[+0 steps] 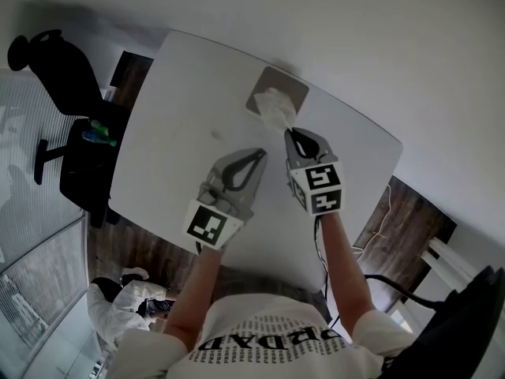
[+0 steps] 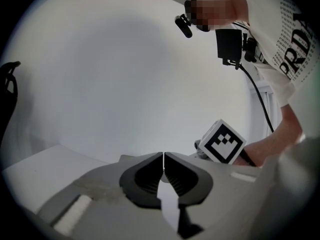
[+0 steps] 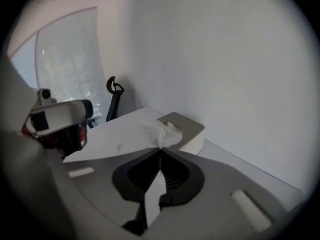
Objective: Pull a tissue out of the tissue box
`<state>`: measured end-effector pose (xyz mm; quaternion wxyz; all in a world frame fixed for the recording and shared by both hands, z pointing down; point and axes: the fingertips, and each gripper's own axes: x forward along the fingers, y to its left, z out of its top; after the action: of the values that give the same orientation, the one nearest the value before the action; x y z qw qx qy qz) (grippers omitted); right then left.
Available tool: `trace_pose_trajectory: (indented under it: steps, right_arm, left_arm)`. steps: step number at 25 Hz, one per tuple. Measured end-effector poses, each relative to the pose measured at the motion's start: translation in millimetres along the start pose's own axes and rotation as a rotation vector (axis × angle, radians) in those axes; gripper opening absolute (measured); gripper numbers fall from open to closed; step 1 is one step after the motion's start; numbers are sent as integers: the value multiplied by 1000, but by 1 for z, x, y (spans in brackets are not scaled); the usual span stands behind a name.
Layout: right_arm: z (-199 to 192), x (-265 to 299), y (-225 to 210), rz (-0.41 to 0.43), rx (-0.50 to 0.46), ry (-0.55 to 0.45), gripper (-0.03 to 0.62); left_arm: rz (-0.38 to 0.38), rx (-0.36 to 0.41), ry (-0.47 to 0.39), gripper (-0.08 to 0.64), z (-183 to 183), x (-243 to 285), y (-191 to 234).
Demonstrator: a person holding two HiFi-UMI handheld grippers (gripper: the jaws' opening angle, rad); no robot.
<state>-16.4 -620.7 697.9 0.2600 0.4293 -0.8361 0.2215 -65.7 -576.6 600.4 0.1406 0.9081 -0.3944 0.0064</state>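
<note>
Above a white table (image 1: 173,125), the left gripper (image 1: 258,155) is held with its jaws pressed together on nothing, while the tissue (image 1: 276,110) stands crumpled out of the box (image 1: 272,79) near the table's far edge – its near tip pinched in the closed jaws of the right gripper (image 1: 294,135).

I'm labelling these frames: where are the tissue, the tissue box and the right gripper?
tissue (image 1: 275,107): head view, its crumpled middle.
tissue box (image 1: 287,83): head view, bare grey top.
right gripper (image 1: 293,133): head view, between its closed fingers' tips.
</note>
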Motion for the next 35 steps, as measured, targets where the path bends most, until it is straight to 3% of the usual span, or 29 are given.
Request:
trace_pose_trajectory:
  steps: [16,35]
  right_arm:
    - [48,-80,35,-10,-52,-85,8]
    - [73,-222,108,43,-50,-235,8]
  left_arm:
    - [-22,97,-74,2,65,-46,-43]
    - [-40,190,-55,-5,110,-107,-137]
